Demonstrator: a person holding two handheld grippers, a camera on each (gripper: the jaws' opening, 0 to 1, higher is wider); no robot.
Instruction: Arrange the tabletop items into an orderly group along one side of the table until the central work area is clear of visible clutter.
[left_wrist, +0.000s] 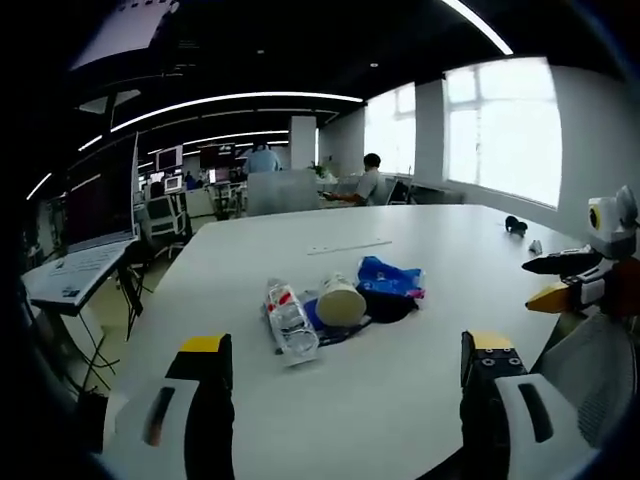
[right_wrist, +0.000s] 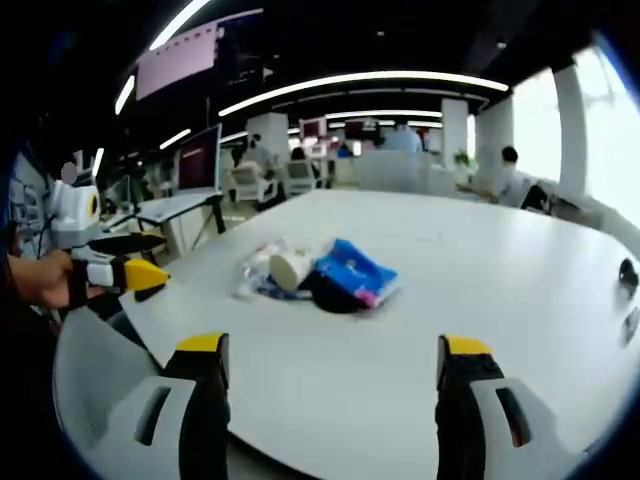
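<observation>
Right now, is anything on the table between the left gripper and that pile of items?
Nothing visible. Bare white table runs from the open left gripper to the pile: clear plastic bottle, paper cup, blue packet. The right gripper hangs off to the side.

This is an open-plan office. A big white table (left_wrist: 420, 330) stands in front, and behind it are rows of desks with monitors (left_wrist: 168, 157) and office chairs (left_wrist: 160, 215). A laptop (left_wrist: 90, 225) sits open on a side desk. Long strip lights (right_wrist: 360, 80) run across the dark ceiling, large windows (left_wrist: 500, 130) line one wall, and people (left_wrist: 370, 180) sit working at the far desks.
</observation>
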